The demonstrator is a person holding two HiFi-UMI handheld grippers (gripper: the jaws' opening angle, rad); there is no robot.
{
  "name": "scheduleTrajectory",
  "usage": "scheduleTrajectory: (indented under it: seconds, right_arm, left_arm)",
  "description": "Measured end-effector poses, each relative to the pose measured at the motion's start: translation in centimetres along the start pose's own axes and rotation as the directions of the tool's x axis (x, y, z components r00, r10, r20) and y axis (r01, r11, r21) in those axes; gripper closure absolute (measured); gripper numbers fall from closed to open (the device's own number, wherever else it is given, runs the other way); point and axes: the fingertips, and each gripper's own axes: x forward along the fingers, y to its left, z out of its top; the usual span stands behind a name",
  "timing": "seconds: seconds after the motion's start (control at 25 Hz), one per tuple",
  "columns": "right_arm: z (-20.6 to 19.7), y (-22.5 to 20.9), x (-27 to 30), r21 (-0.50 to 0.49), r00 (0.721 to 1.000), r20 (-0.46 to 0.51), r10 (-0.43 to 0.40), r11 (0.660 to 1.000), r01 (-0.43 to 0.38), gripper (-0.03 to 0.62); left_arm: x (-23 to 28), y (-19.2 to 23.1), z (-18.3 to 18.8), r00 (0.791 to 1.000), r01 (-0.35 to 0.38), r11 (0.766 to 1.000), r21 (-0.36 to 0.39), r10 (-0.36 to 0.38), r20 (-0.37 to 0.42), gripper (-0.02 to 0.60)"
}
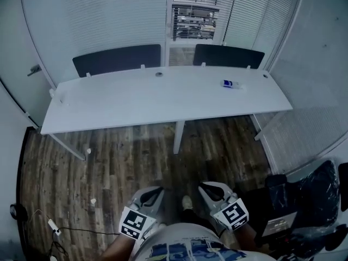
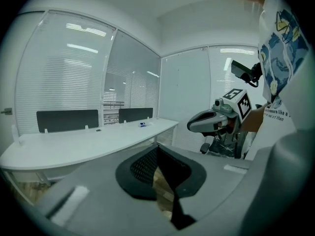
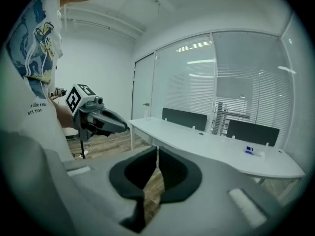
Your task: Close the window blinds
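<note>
The window blinds (image 1: 103,15) hang behind the long white desk, with a second section (image 1: 261,15) at the right; the same blinds (image 2: 64,82) (image 3: 246,90) show in both gripper views. Between the sections, a strip of open slats (image 1: 194,12) shows shelving beyond. My left gripper (image 1: 154,193) and right gripper (image 1: 205,189) are low and close to my body, over the wooden floor, well short of the desk. Both are shut with nothing in them. The left gripper (image 2: 157,149) sees the right gripper (image 2: 191,126) beside it. The right gripper (image 3: 157,151) sees the left gripper (image 3: 125,127).
The white desk (image 1: 136,105) stands between me and the blinds, with two dark panels (image 1: 117,58) along its far edge and a small blue-and-white item (image 1: 230,84) on it. A black chair (image 1: 310,194) is at the right. Cables (image 1: 54,227) lie on the floor at the left.
</note>
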Motion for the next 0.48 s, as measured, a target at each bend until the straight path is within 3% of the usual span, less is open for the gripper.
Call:
scheduleTrajectory:
  seconds: [0.48]
  right_arm:
    - [0.5, -15.8, 2.9, -0.031, 0.999, 0.043, 0.017, 0.999, -0.016, 0.577]
  left_arm:
    - [13.4, 3.6, 7.2, 0.996, -0.087, 0.994, 0.060, 0.087, 0.009, 0.575]
